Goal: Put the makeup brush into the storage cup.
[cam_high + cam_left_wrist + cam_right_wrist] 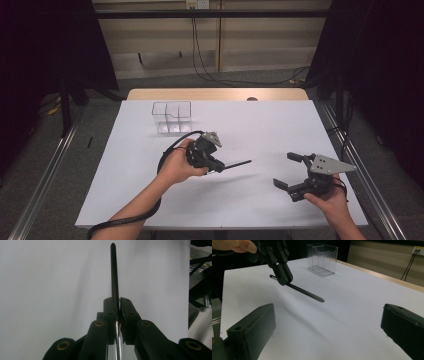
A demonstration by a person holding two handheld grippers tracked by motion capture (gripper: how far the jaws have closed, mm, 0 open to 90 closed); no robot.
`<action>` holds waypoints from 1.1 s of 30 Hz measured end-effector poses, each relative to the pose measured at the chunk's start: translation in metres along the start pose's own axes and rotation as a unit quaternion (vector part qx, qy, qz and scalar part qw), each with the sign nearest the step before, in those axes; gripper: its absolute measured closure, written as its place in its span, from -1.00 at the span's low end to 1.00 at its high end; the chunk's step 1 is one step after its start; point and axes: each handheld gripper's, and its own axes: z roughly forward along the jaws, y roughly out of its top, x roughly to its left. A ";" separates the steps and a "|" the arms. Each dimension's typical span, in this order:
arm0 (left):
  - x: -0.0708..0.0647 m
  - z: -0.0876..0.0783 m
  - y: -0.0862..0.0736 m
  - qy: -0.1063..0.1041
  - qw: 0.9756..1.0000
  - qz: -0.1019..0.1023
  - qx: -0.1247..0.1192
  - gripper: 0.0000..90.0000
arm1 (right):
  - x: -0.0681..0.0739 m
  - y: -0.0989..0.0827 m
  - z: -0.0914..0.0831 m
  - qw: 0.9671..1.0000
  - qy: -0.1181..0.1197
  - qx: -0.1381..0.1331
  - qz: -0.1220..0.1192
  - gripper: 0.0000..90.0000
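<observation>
A thin black pen (237, 163) is clamped in my left gripper (220, 166) above the middle of the white table (260, 120), its tip pointing right towards my other hand. In the left gripper view the jaws are shut on the pen (114, 270), which sticks straight out past my gripper (117, 301). My right gripper (283, 169) stands open near the front right, with nothing between its jaws. The right gripper view, taken from my right gripper (327, 322), shows the pen (304, 292) held level above the table by the left gripper (282, 272).
A clear plastic organiser box (171, 112) with compartments stands at the back left of the table, also visible in the right gripper view (322, 258). A wooden strip (215, 94) runs along the far edge. Cables hang on the wall behind.
</observation>
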 end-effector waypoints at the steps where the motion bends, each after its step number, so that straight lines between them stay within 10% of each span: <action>1: 0.000 0.000 0.000 0.000 1.000 -0.001 0.000 0.87 | 0.000 0.001 0.001 1.000 0.003 0.003 0.000 -1.00; 33: -0.009 0.000 0.006 -0.010 1.000 0.013 -0.003 0.87 | 0.000 0.033 0.060 0.990 0.074 0.117 -0.014 -0.91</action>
